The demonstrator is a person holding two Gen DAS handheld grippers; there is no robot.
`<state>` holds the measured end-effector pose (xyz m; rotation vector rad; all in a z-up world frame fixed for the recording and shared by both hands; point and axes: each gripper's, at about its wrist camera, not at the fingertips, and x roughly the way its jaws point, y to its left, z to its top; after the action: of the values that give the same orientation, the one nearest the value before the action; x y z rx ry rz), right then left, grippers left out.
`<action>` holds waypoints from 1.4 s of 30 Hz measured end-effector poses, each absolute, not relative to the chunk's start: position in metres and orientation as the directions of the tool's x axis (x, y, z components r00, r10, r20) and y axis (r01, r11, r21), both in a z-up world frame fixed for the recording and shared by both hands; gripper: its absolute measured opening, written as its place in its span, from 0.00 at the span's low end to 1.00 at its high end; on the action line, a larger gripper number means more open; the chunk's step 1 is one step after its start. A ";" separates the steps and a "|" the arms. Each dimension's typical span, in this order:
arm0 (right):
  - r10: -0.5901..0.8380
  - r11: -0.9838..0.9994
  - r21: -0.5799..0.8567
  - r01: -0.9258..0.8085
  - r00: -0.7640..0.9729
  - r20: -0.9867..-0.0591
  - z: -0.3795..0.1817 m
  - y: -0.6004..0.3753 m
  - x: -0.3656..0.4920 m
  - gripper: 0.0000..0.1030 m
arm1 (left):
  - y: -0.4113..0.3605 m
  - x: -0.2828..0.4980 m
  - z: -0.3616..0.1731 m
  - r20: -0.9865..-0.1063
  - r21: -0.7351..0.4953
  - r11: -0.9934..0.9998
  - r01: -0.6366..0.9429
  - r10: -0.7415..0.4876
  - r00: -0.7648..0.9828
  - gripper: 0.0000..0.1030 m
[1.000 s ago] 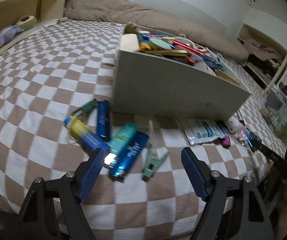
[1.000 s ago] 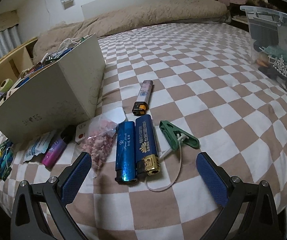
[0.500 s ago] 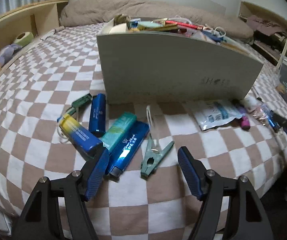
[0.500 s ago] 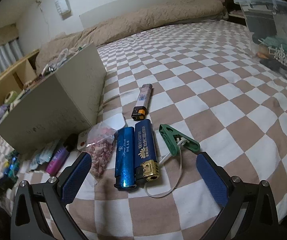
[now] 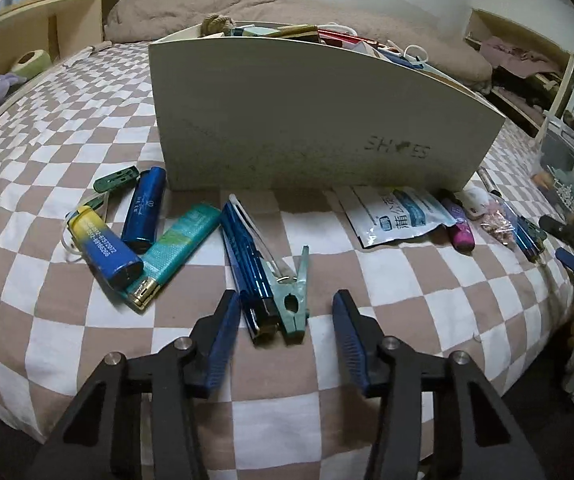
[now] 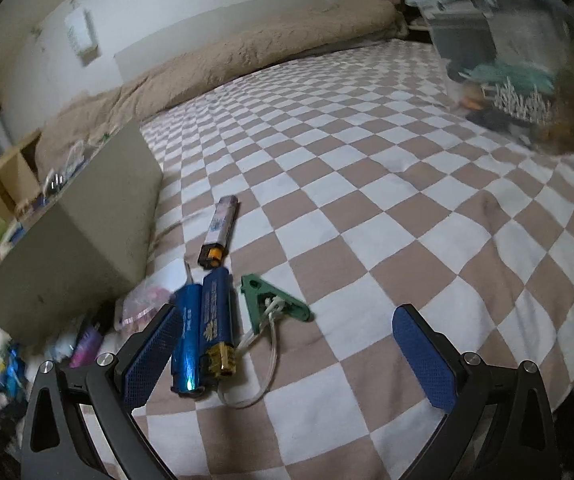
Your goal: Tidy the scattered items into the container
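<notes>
A white shoe box, piled full, stands on the checked bed. In front of it lie a blue-and-yellow lighter, a dark blue lighter and a teal lighter. My left gripper is closing around the near ends of a shiny blue lighter and a teal clothes peg; a gap shows at the right pad. My right gripper is wide open over two blue lighters and a green peg with a white cord. A purple lighter lies beyond.
A white sachet, a magenta tube and a bag of pink beads lie along the box's front right. A clear plastic tub sits at the bed's far right. Wooden shelves border the left; a beige duvet lies behind.
The left jaws have narrowed a lot and sunk closer around the blue lighter and teal peg. The right gripper rolled and shifted left, its left finger now beside the two blue lighters.
</notes>
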<state>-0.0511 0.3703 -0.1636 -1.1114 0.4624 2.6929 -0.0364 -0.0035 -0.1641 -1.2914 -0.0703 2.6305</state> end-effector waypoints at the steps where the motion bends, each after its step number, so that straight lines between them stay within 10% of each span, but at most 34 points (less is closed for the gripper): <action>1: 0.058 -0.938 0.201 -0.282 -0.701 -0.711 -0.163 0.366 -0.051 1.00 | -0.003 -0.037 -0.164 -0.777 -0.135 -0.977 -0.164 0.207 -0.595 0.36; 14: 0.038 -0.928 0.230 -0.294 -0.687 -0.726 -0.164 0.378 -0.052 0.60 | -0.008 -0.040 -0.167 -0.770 -0.152 -0.979 -0.136 0.203 -0.604 0.28; 23: 0.116 -0.959 0.079 -0.271 -0.632 -0.766 -0.172 0.365 -0.071 0.57 | -0.007 -0.043 -0.165 -0.775 -0.149 -0.980 -0.129 0.196 -0.600 0.30; 31: 0.159 -0.958 0.034 -0.286 -0.625 -0.764 -0.173 0.363 -0.071 0.34 | -0.001 -0.048 -0.166 -0.768 -0.135 -0.985 -0.110 0.174 -0.617 0.56; 42: 0.043 -0.950 0.175 -0.257 -0.667 -0.744 -0.169 0.372 -0.063 0.32 | -0.019 -0.059 -0.164 -0.777 -0.228 -0.974 -0.002 0.182 -0.603 0.39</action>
<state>-0.0628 0.3718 -0.1687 -1.1923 0.3993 2.6968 -0.0586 -0.0188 -0.1644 -1.3461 -0.3110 2.7058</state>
